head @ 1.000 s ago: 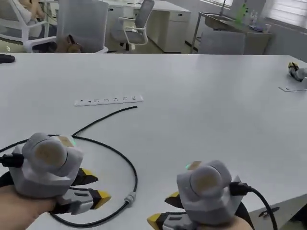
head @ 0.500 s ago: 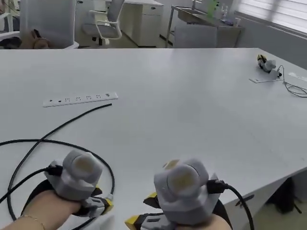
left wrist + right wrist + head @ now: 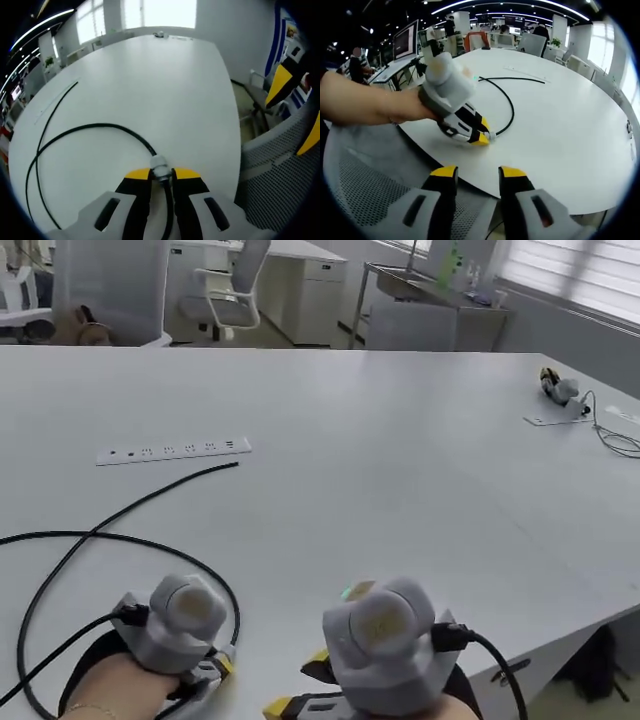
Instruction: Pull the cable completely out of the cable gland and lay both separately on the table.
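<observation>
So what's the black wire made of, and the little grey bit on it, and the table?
The black wire looks coated in matt, rubbery plastic; it lies in soft loops. The grey bit looks like hard moulded plastic, pale and dull. The table has a smooth white top with a faint sheen, maybe laminate.

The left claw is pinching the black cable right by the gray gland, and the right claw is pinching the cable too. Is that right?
Not quite. The right claw is open and pinches nothing; the right gripper view shows its jaws apart with nothing between them. The rest is right: the left claw does pinch the black cable right by the gray gland.
</observation>
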`<state>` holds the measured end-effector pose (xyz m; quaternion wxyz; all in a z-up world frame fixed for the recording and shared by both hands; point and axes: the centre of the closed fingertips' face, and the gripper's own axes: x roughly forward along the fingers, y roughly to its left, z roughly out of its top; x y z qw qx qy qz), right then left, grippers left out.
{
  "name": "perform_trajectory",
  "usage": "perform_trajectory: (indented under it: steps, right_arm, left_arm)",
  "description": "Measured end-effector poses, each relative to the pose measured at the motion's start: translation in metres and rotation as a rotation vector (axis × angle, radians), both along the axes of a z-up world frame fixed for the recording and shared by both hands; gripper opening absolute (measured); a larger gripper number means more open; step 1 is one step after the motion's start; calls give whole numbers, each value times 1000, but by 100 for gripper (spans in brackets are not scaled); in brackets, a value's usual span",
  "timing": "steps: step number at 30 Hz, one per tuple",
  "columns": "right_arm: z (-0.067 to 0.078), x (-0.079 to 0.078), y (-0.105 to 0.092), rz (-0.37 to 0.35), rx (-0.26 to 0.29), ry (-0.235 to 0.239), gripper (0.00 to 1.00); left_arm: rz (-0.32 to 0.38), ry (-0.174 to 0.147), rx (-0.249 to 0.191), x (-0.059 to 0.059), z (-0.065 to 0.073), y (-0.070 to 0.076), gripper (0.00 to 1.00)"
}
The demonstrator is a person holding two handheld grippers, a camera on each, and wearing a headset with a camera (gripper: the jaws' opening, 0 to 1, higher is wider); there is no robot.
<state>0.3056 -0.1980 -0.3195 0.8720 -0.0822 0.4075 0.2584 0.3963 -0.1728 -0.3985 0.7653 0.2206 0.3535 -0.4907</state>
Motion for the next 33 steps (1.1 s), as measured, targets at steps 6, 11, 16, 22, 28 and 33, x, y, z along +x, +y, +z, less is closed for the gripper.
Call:
perform_trajectory:
  steps: [6,11,16,22,28,33]
  right_arm:
    - [0,-1,2,8,9,2,33]
    - [0,-2,3,17,9,1,33]
    - [0,-2,4,23,12,2,33]
    - [0,-4,6,37,14,8,32]
    - [-2,-6,7,49,7,23,32]
    - [-7,-15,13,99,12,75,32]
  left_arm:
    - [-6,-4,-31,-1,21,13,18]
    - [-23,-21,-48,-4,37,24,17]
    - [-7,-12,-86,-8,55,32,18]
    - [-55,0,-88,-26,70,44,18]
    - [-43,-1,-134,-38,89,59,18]
    - [-41,-30,-156,-48,106,72,17]
